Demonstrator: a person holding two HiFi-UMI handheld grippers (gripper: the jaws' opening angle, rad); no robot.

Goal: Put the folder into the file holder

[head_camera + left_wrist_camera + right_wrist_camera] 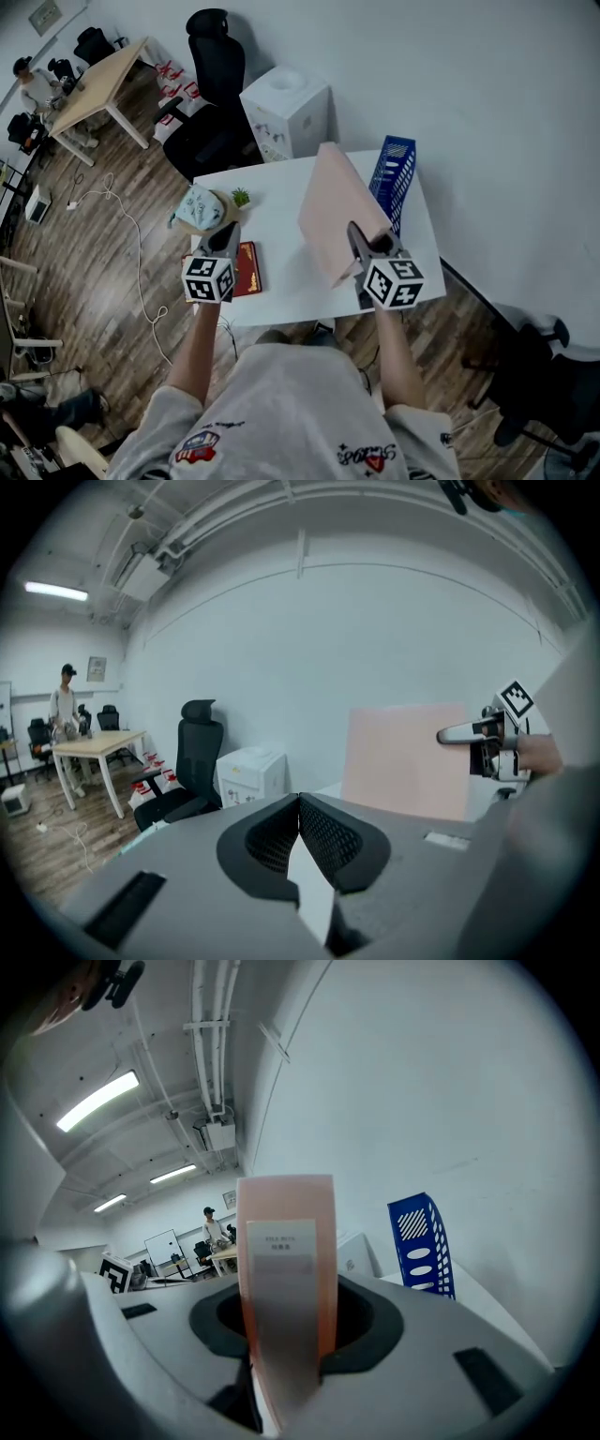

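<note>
Held upright above white bench (281, 281) in clamped jaws of right hand-held gripper (364, 246): pink folder (335, 208), outside and just beside blue file holder (394, 176). White spine label (281, 1252), print too blurred to read. Left hand-held gripper (300, 803) closed, empty, apart from folder.

Ceiling strip lights (98, 1101) are shining evenly high above the white table (281, 272), leaving only faint shadows under it. Both gripper views are bulging toward dark round edges; the folder (281, 1316) is blurring close up.
</note>
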